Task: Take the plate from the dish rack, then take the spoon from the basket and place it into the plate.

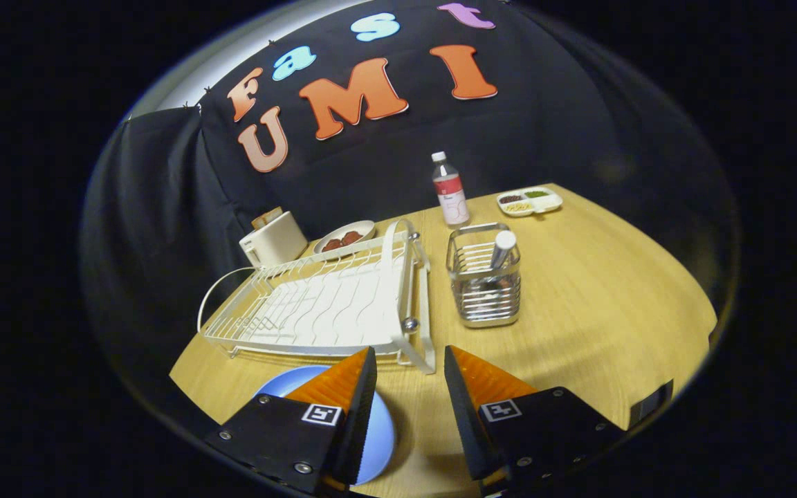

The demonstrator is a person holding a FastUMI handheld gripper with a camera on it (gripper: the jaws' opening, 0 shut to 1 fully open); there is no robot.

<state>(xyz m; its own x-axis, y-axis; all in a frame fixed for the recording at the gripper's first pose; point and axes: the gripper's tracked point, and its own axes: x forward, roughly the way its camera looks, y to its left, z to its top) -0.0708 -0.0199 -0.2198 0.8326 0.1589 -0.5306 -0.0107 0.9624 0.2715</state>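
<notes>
Gripper (409, 363) wide apart, holding nothing; the blue plate (378, 432) lies flat on the desk (606, 318) under the left finger, out of the empty dish rack (322, 304) at 11 o'clock, and the spoon (502, 250) stands handle-up in the wire basket (485, 287) at 1 o'clock. Risks: the slim handle could slip from the fingers, or a snag on the wires could tip the light basket toward the bottle (450, 190) behind. Smooth yellow wood desk, black cloth walls; toaster (272, 240), food bowl (344, 237), divided snack tray (530, 200) far back.
</notes>
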